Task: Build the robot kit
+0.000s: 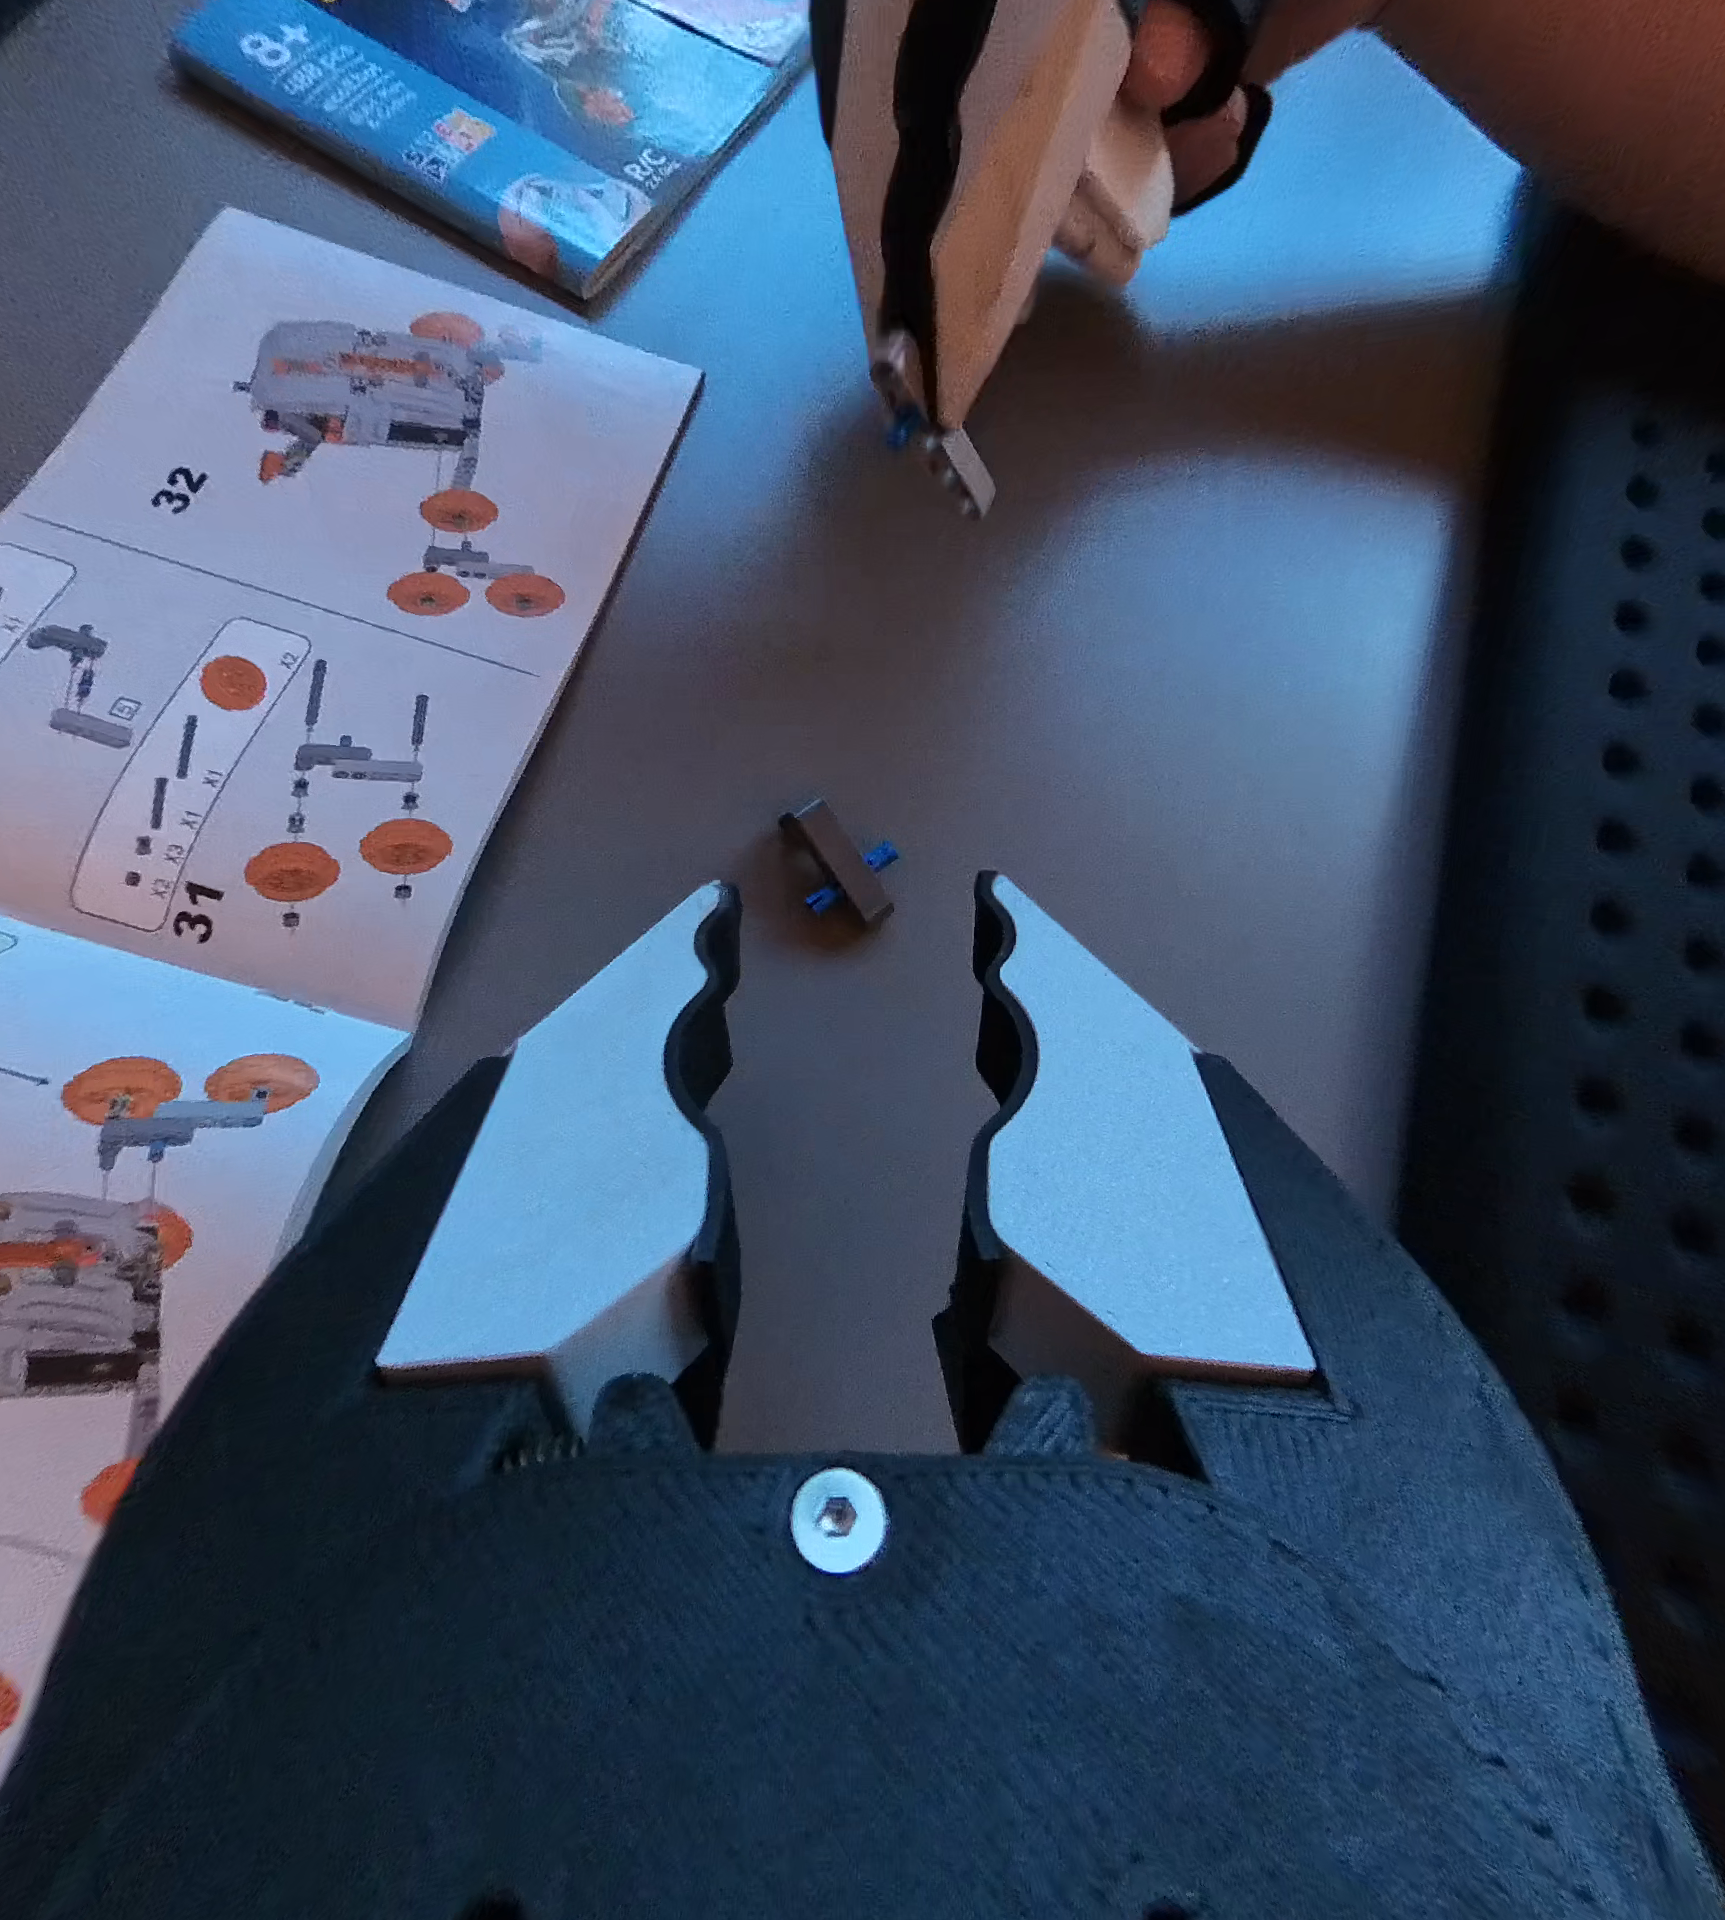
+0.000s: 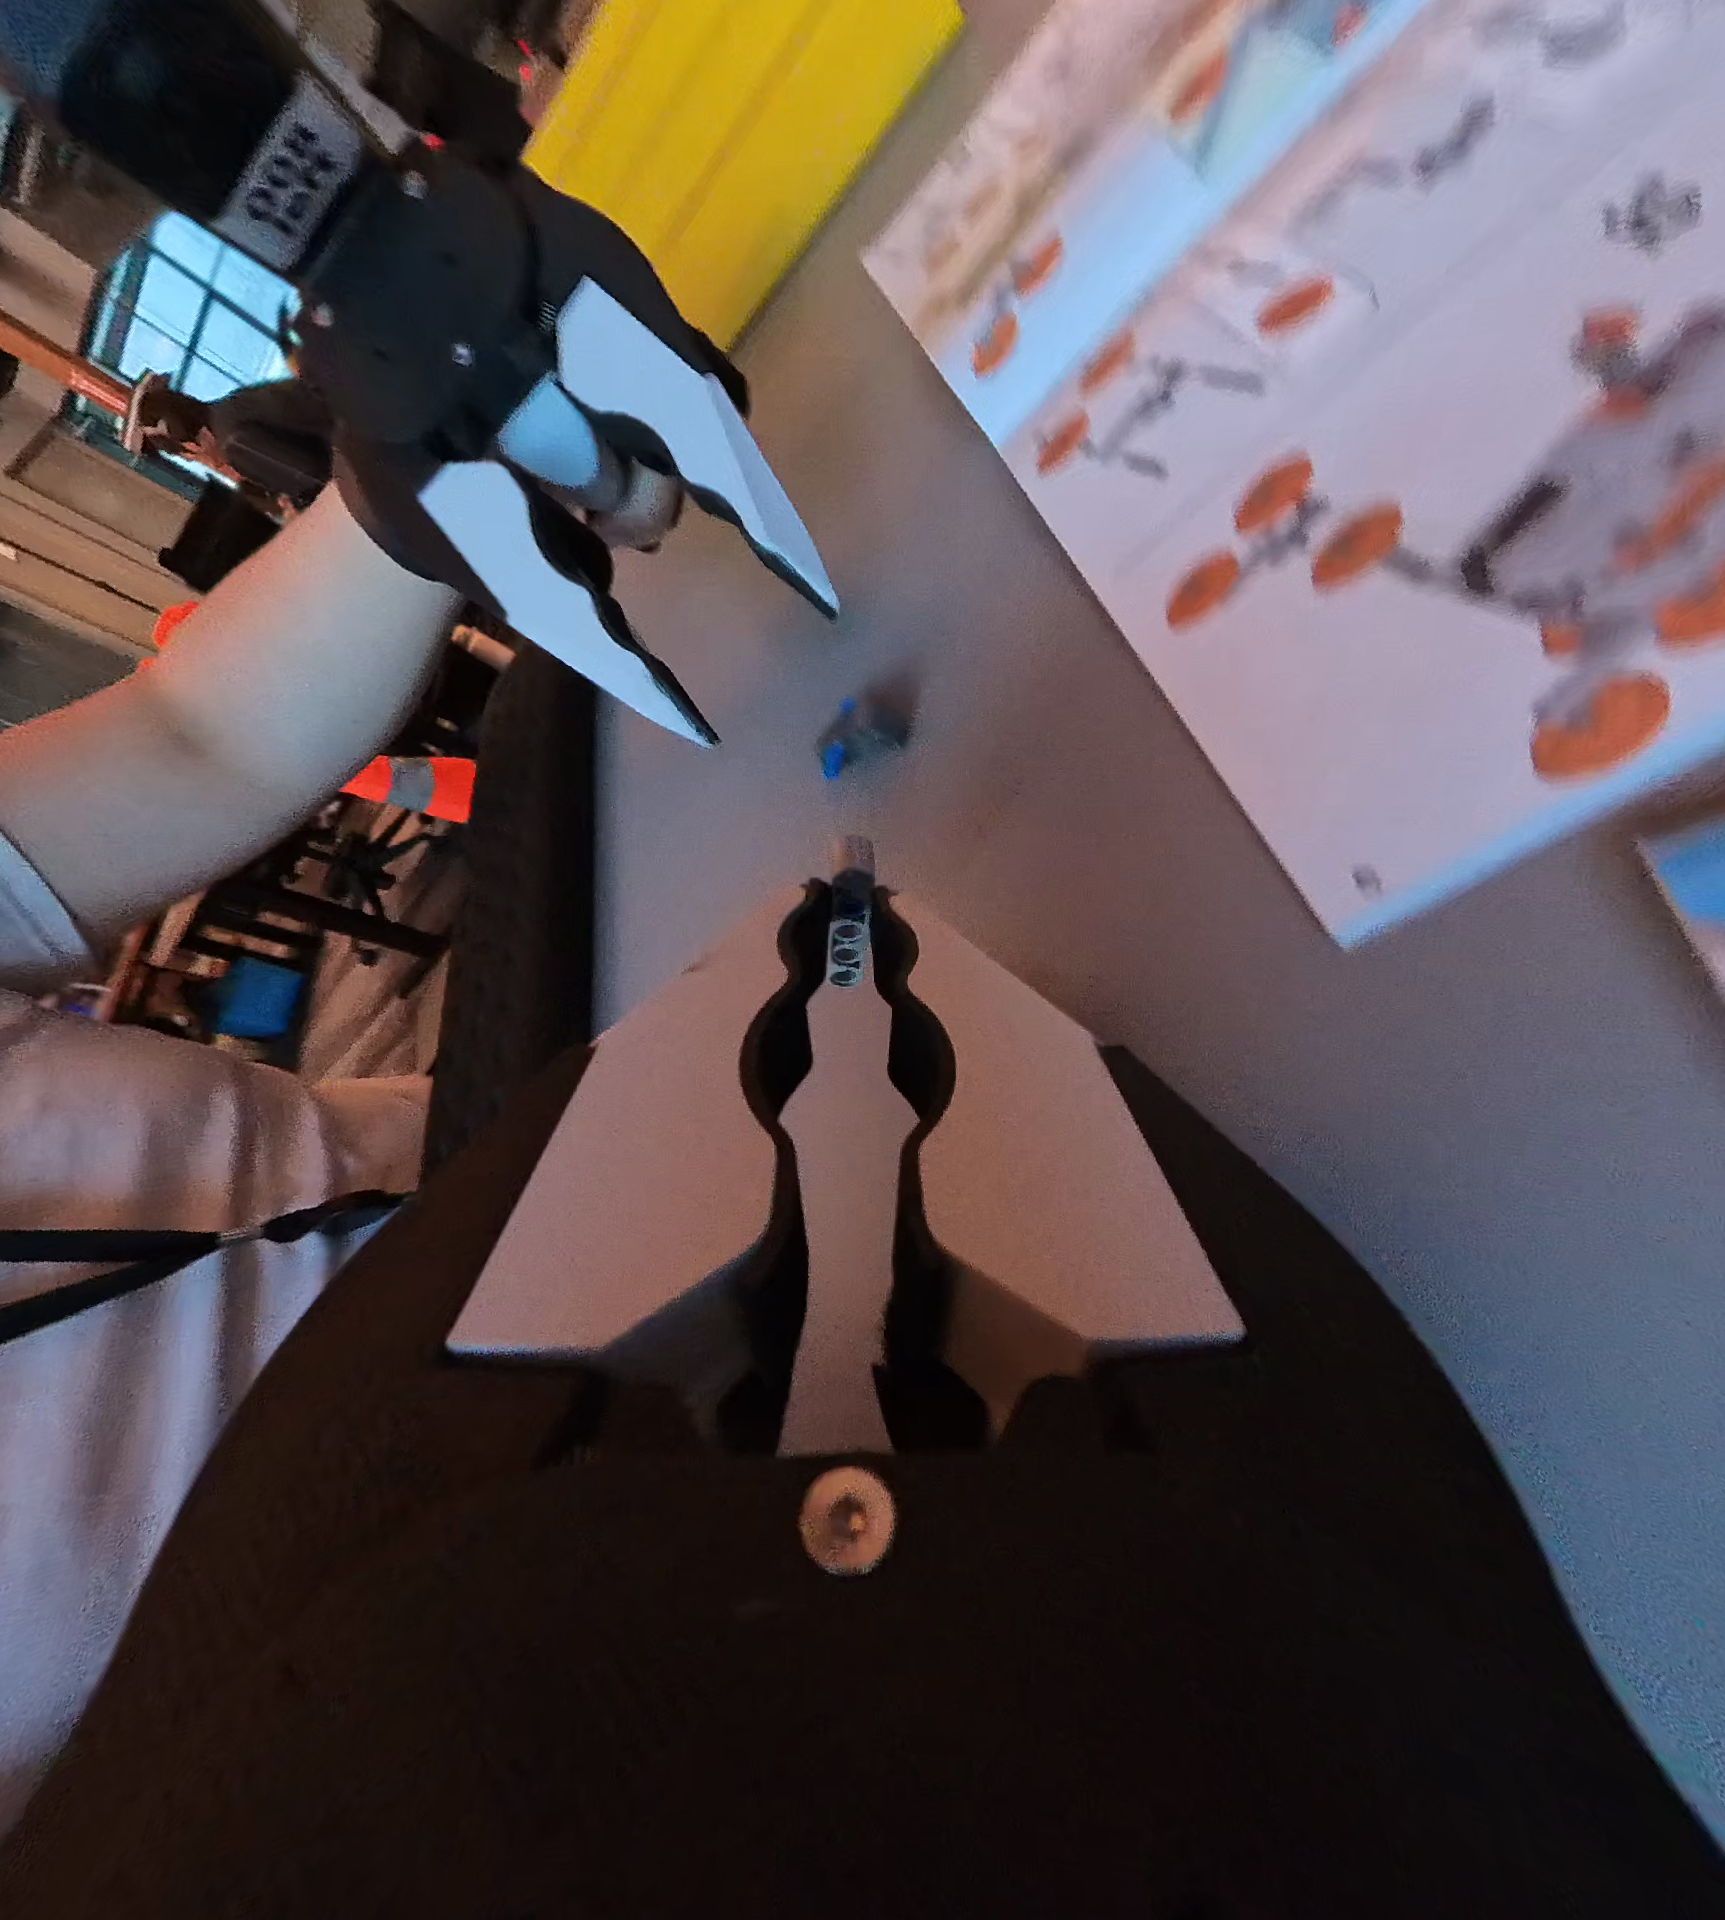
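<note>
My left gripper [image 1: 856,896] is open and empty, its tips just short of a small grey beam with blue pins [image 1: 840,864] lying on the dark table [image 1: 1201,727]. My right gripper [image 2: 850,902] is shut on another small grey holed beam [image 2: 850,940] with a blue pin, held above the table. In the left wrist view the right gripper [image 1: 925,421] hangs farther off with its beam [image 1: 957,470] sticking out below. In the right wrist view the left gripper [image 2: 775,675] is open beside the lying beam [image 2: 868,722].
An open instruction booklet [image 1: 245,665] lies to the left; it also shows in the right wrist view [image 2: 1409,436]. A blue box [image 1: 484,135] lies at the far left. A black perforated surface [image 1: 1689,935] borders the table's right side. A person's arm [image 2: 245,665] holds the left gripper. Some 10 cm of space lies between my two pairs of fingers.
</note>
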The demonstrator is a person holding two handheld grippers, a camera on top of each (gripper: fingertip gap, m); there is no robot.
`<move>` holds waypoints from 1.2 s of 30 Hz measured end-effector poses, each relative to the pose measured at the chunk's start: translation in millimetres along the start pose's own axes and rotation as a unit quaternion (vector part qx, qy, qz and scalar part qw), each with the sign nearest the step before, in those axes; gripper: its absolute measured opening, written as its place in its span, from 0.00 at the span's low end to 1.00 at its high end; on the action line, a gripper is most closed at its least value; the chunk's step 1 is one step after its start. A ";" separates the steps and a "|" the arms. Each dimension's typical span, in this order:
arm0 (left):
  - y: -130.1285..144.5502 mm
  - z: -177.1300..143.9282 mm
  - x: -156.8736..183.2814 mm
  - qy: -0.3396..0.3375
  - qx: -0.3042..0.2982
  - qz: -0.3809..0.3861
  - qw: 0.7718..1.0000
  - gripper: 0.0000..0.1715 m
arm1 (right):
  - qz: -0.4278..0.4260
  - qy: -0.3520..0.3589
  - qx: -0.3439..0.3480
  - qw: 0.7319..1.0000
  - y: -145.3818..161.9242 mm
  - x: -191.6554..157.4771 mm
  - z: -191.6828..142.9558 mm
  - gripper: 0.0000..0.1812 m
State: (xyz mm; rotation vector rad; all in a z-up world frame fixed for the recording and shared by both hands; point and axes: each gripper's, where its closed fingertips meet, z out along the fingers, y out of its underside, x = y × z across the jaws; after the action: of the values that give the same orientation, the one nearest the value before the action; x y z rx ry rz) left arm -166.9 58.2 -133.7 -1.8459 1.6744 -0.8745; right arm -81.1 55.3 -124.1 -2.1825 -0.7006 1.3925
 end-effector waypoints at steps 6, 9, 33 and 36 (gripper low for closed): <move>12.7 24.8 0.0 -0.031 -0.011 0.019 0.999 0.25 | 0.029 0.034 -0.036 0.998 15.1 23.0 -0.1 0.04; 10.5 27.9 -3.8 -0.072 -0.005 0.021 0.997 0.21 | -0.036 0.102 -0.027 0.994 6.7 35.7 -4.0 0.15; -67.0 -26.2 23.6 -0.348 0.089 0.196 0.913 0.09 | -0.640 0.307 0.084 0.699 -51.6 -70.1 19.0 0.15; -73.6 -27.4 31.5 -0.341 0.094 0.207 0.912 0.10 | -0.652 0.312 0.085 0.685 -52.0 -72.7 19.7 0.12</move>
State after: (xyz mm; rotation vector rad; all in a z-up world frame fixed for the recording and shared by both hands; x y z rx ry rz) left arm -136.4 37.6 -57.5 -1.3570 1.3774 -0.1605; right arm -134.2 51.1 -49.8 -1.1798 -1.3210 -0.0637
